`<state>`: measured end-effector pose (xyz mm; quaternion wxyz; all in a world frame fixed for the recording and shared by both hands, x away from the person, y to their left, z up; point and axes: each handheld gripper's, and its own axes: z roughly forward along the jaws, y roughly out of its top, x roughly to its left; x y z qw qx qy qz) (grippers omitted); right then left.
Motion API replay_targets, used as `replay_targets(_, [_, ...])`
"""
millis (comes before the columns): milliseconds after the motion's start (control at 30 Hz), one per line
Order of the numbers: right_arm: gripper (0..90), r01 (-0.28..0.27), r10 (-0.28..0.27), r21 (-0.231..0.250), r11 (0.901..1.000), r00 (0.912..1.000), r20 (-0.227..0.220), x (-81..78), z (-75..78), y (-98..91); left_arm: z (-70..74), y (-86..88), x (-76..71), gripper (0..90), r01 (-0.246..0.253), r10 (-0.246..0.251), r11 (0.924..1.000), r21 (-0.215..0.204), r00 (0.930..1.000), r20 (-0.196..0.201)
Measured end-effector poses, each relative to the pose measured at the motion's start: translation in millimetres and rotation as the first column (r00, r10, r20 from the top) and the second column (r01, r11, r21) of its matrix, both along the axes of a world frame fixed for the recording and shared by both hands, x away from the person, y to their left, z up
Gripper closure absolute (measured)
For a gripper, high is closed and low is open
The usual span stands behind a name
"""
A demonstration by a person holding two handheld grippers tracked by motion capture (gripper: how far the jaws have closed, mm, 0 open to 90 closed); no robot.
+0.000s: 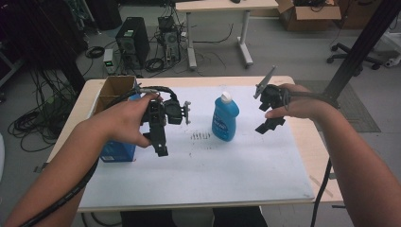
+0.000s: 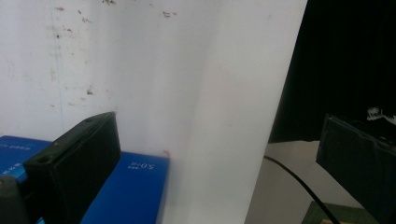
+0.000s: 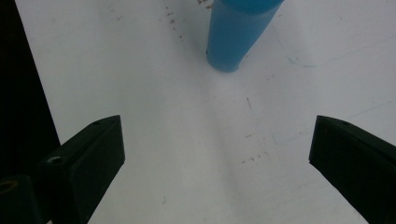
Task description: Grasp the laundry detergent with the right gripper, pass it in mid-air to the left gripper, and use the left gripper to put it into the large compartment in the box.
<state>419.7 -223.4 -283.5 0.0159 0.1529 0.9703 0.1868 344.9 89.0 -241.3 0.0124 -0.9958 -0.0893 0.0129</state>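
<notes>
The blue bottle (image 1: 225,118) with a white cap stands upright near the middle of the white mat (image 1: 213,165) on the tabletop (image 1: 302,137). In the right gripper view its blue body (image 3: 238,32) is up ahead, past the two black jaws. The right gripper (image 1: 270,124) hangs in the air just to the right of the bottle, not touching it, with its jaws spread wide and nothing between them. The left gripper (image 1: 161,142) hangs to the left of the bottle, above the mat and next to a blue box (image 1: 118,150); its jaws are spread apart too and hold nothing. A brown cardboard box (image 1: 113,90) sits behind the blue box. It looks like the reaching step: the bottle has not been grabbed yet. Next, I think the right gripper must slide closer, so a jaw goes on each side of the bottle, then squeeze gently so it does not tip. Both forearms come in from below, with the hands held up off the tabletop.
</notes>
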Motion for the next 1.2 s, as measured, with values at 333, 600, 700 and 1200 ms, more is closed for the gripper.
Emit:
replay_targets(333, [3.1, 0.058, -0.064, 0.109, 0.9924, 0.9965, 0.053, -10.1, -23.5, -2.9, -0.5, -1.4, 0.5, 0.2, 0.0, 0.0, 1.0, 0.007, 1.0, -0.003])
replay_targets(600, [2.8, 0.119, -0.143, 0.224, 0.9673, 0.9854, 0.093, -14.8, -38.1, -3.2, -0.5, -3.2, 1.0, 0.2, 0.001, -0.001, 0.9999, 0.013, 1.0, -0.004])
replay_targets(700, [2.5, 0.13, -0.159, 0.244, 0.9611, 0.9819, 0.103, -16.1, -42.6, -2.4, -0.4, -3.3, 1.0, 0.2, 0.005, -0.005, 0.9999, 0.014, 1.0, -0.005])
replay_targets(1200, [2.1, 0.205, -0.277, 0.378, 0.9028, 0.95, 0.144, -20.5, -74.7, 9.8, -4.3, 0.6, 3.0, 0.2, 0.0, 0.0, 0.9998, 0.021, 0.9998, -0.019])
